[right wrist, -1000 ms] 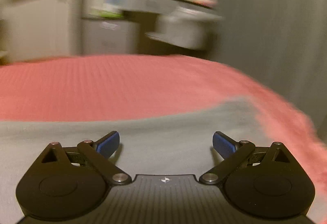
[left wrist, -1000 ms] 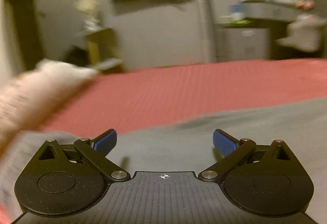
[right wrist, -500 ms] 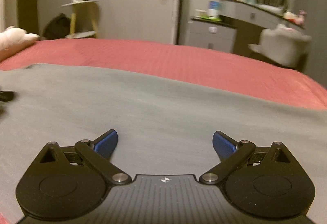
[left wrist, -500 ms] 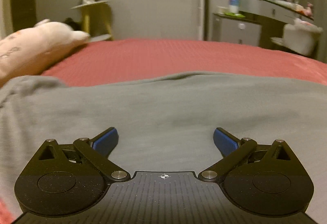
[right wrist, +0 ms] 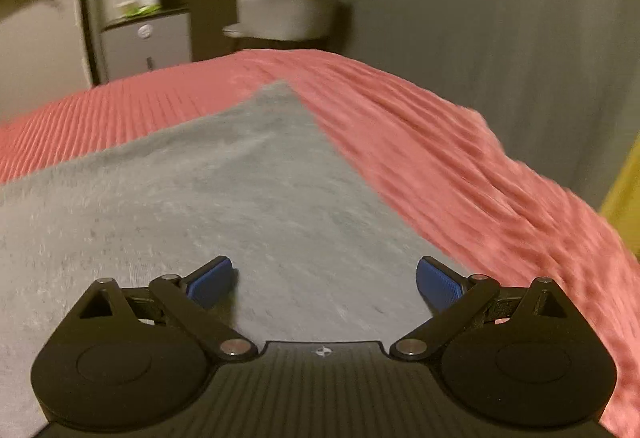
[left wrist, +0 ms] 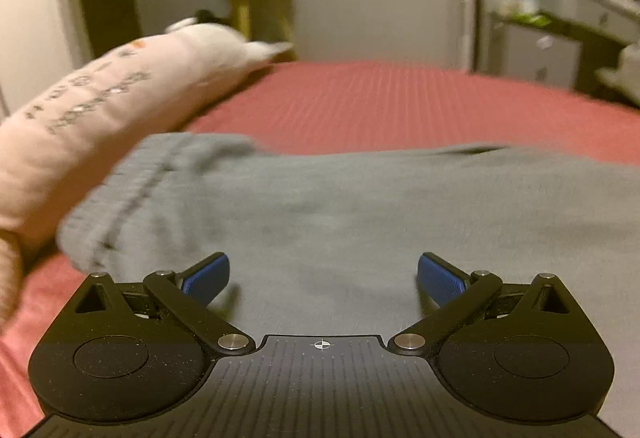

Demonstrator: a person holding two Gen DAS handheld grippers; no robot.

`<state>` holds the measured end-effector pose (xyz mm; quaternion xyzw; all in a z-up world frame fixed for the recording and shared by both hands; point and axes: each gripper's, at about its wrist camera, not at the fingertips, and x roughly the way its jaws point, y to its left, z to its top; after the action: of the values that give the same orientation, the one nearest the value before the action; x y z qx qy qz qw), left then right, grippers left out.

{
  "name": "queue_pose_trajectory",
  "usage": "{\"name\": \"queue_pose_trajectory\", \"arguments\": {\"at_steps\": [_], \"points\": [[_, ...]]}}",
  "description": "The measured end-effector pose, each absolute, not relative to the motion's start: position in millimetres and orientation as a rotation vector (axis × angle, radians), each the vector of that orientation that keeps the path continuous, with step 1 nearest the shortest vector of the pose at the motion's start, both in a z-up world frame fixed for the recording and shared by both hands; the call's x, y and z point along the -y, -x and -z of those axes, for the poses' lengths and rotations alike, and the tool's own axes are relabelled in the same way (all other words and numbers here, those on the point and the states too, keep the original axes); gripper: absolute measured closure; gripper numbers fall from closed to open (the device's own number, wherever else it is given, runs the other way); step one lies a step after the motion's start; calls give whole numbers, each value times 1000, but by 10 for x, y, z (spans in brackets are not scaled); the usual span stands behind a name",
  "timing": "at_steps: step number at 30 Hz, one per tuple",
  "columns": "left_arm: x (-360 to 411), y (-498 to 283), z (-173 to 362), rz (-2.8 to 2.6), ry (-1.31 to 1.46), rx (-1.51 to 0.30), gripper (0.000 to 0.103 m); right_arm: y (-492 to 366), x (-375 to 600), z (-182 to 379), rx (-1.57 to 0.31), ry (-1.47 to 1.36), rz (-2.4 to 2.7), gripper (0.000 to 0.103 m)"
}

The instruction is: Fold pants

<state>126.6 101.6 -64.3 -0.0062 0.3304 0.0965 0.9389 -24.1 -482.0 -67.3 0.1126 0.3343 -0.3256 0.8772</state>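
Observation:
Grey pants (left wrist: 360,206) lie flat on a red bed (left wrist: 400,102). In the left wrist view their ribbed waistband end (left wrist: 132,194) is bunched at the left. My left gripper (left wrist: 324,278) is open and empty, low over the grey cloth near that end. In the right wrist view the pants (right wrist: 224,190) taper to a far corner (right wrist: 280,88) near the bed's right side. My right gripper (right wrist: 324,278) is open and empty, just above the cloth near its right edge.
A pink plush pillow (left wrist: 80,126) lies on the bed left of the waistband. The red bedspread (right wrist: 460,178) drops off at the right toward a grey curtain (right wrist: 500,18). A dresser and a white chair (right wrist: 288,6) stand beyond the bed.
Both views have swung: the left gripper has turned toward the waistband end and the pillow, the right gripper toward the pants' right edge and corner. Both stay open.

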Motion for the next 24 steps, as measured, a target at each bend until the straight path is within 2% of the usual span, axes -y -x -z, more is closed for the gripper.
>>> {"name": "queue_pose_trajectory", "arguments": {"at_steps": [4, 8, 11, 13, 14, 16, 20, 23, 24], "points": [[-543, -1071, 487, -74, 94, -730, 0, 549, 5001, 628, -681, -461, 678, 4], [-7, -1086, 378, 26, 69, -868, 0, 951, 5285, 725, -581, -833, 671, 7], [327, -1064, 302, 121, 64, -876, 0, 1113, 5528, 872, -518, -1019, 640, 25], [491, -1041, 280, 152, 116, -868, 0, 1111, 5593, 922, -508, -1040, 638, 54], [568, -1029, 293, 157, 150, -874, 0, 1113, 5630, 938, -512, -1046, 638, 59], [663, -1024, 386, 155, 219, -892, 0, 1163, 5663, 964, -491, -1064, 626, 63], [825, -1043, 716, 139, 228, -986, 0, 1136, 5697, 1004, -472, -1101, 628, 62], [984, -985, 661, 181, 54, -892, 0, 1000, 5761, 985, -462, -1115, 615, 61], [1049, -935, 639, 205, 14, -858, 0, 984, 5764, 966, -457, -1108, 610, 63]]}}
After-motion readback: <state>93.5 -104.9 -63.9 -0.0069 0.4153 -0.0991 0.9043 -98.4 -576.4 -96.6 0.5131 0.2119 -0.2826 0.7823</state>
